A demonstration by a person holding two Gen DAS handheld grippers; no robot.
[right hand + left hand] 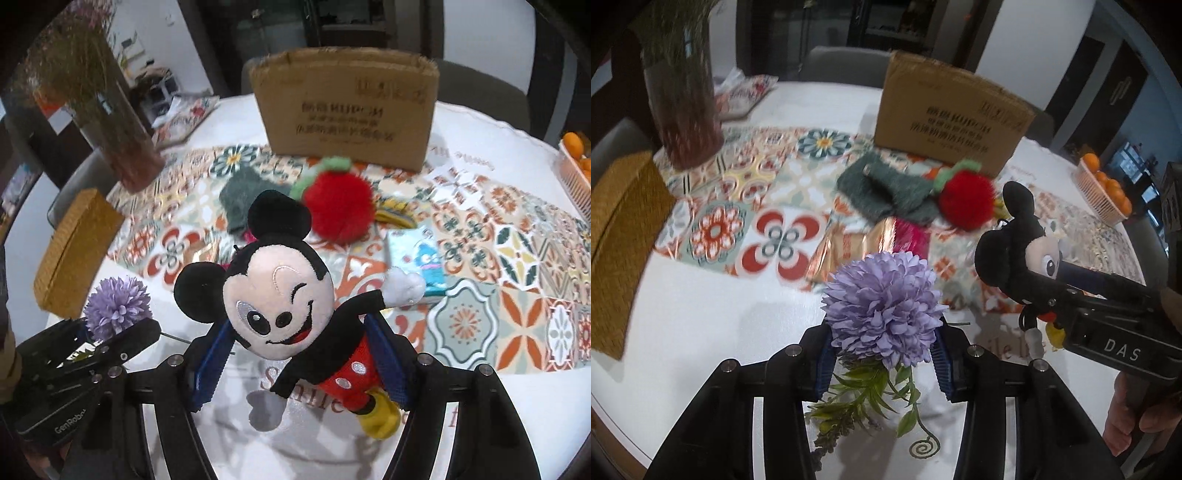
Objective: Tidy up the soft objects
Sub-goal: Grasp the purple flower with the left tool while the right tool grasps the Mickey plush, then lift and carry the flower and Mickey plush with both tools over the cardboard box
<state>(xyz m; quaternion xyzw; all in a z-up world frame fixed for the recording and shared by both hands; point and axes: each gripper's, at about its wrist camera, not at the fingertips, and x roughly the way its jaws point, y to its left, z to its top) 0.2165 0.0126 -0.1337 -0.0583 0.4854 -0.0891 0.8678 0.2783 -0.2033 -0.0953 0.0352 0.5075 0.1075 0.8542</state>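
far left on the white counter (pixel 701 317) sits a woven yellow box (pixel 620 243), w/ a tall glass vase of dried stems (pixel 683 110) behind it and a flat patterned packet (pixel 746 94) further back. a tiled-pattern mat (pixel 768 184) covers the middle of the counter. the left gripper (pixel 882 354) has its blue-padded fingers (pixel 823 369) clenched on a purple fabric flower (pixel 882 302), pads pressing both sides of the bloom, green leaves and stem hanging below btwn the finger arms; the flower is held up off the counter, near the front edge. beyond it on the mat lie a shiny foil-wrapped pink item (pixel 886 236), a grey-green knit piece (pixel 886 192) and a red fuzzy plush fruit w/ green top (pixel 966 199), touching the knit. a cardboard box (pixel 953 114) stands open at the back, just behind those. right of the flower, the right gripper (pixel 295 354) has its fingers (pixel 210 369) clamped on a mickey mouse plush (pixel 280 306), pads against head side and red shorts, toy tilted, one white glove (pixel 404 288) out to the right, lifted clear of the counter. a small teal cartoon packet (pixel 417 262) lies on the mat right of the plush. far right, a basket of oranges (pixel 1106 192) at the counter edge. a hand (pixel 1134 417) grips the right tool's handle.
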